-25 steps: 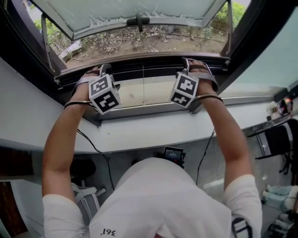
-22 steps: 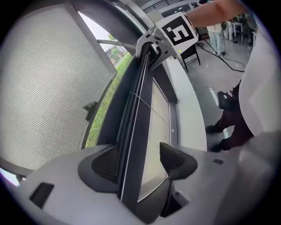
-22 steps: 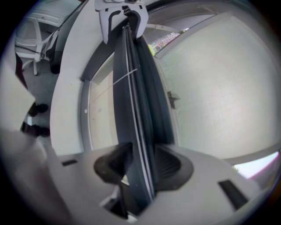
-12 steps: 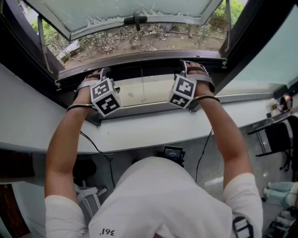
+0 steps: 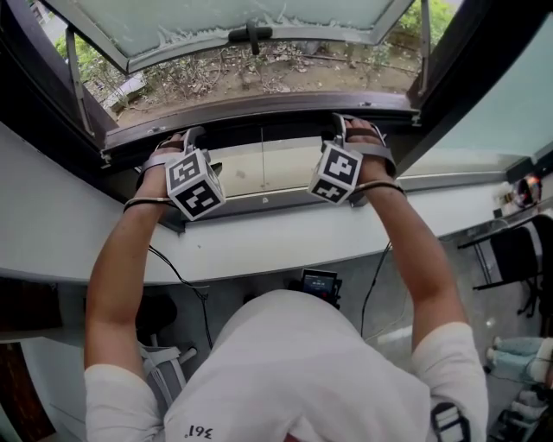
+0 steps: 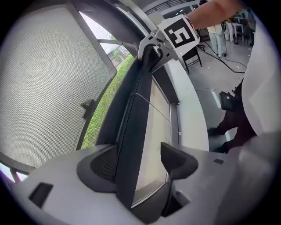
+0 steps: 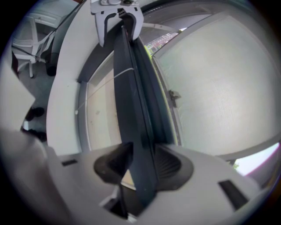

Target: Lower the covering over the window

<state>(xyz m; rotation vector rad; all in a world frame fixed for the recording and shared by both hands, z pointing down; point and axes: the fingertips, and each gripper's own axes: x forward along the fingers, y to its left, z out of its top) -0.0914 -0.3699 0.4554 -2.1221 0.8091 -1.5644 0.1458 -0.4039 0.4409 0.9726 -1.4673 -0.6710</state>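
The covering's dark bottom bar (image 5: 263, 128) runs across the window opening, just above a beige panel (image 5: 259, 168). My left gripper (image 5: 190, 138) sits over the bar's left part. In the left gripper view my left gripper (image 6: 140, 162) straddles the bar (image 6: 131, 132): the bar lies against one pad (image 6: 105, 165), and the other pad (image 6: 178, 160) stands clear of it. My right gripper (image 5: 343, 128) holds the bar's right part. In the right gripper view my right gripper (image 7: 140, 165) has both pads pressed on the bar (image 7: 129, 101).
A frosted window sash (image 5: 216, 22) with a dark handle (image 5: 251, 36) is swung open outward over bare ground and greenery. A white sill (image 5: 259, 242) runs below the panel. On the floor beneath are cables, a small device (image 5: 320, 283) and a chair (image 5: 518, 259).
Both grippers and the bar have come slightly lower and nearer to the person. The grips look the same.
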